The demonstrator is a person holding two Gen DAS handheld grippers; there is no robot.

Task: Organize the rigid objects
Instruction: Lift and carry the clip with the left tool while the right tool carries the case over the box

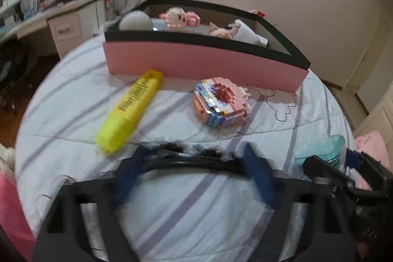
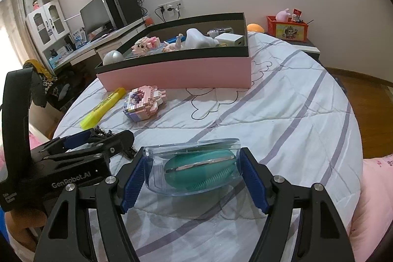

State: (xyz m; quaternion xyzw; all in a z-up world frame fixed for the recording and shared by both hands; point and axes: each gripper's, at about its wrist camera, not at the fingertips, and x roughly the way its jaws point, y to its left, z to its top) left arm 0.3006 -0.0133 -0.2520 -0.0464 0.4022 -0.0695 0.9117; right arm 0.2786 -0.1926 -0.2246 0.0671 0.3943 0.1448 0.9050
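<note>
Bedroom setting: bed (image 2: 282,100) with a white quilt striped in lilac, desk and monitor behind.

Item 1, pink storage box (image 2: 176,73), black-rimmed and open-topped, at the far side of the quilt. Already holds a pink brick figure, a white cone-shaped piece, a grey ball and small oddments.

Item 2, yellow highlighter (image 1: 130,112), lying flat just in front of the box, well short of it.

Item 3, pink brick-built model (image 1: 221,102), beside the highlighter, also outside the box.

Item 4, clear plastic case (image 2: 194,166) holding a teal brush-like device. Right gripper (image 2: 194,176) has its blue pads pressed on both ends of the case: gripped.

Item 5, black headband with dark trim (image 1: 196,158), lying on the quilt. Left gripper (image 1: 194,163) stands with jaws apart, straddling the band; pads not seen pressing on it. View blurred.

Risks, as judged: smooth curved case could slip or rotate between the pads when lifted; thin headband may escape a closing grip or drag on the soft quilt; the brick model could shed pieces if squeezed; the grippers work close together and could collide.
</note>
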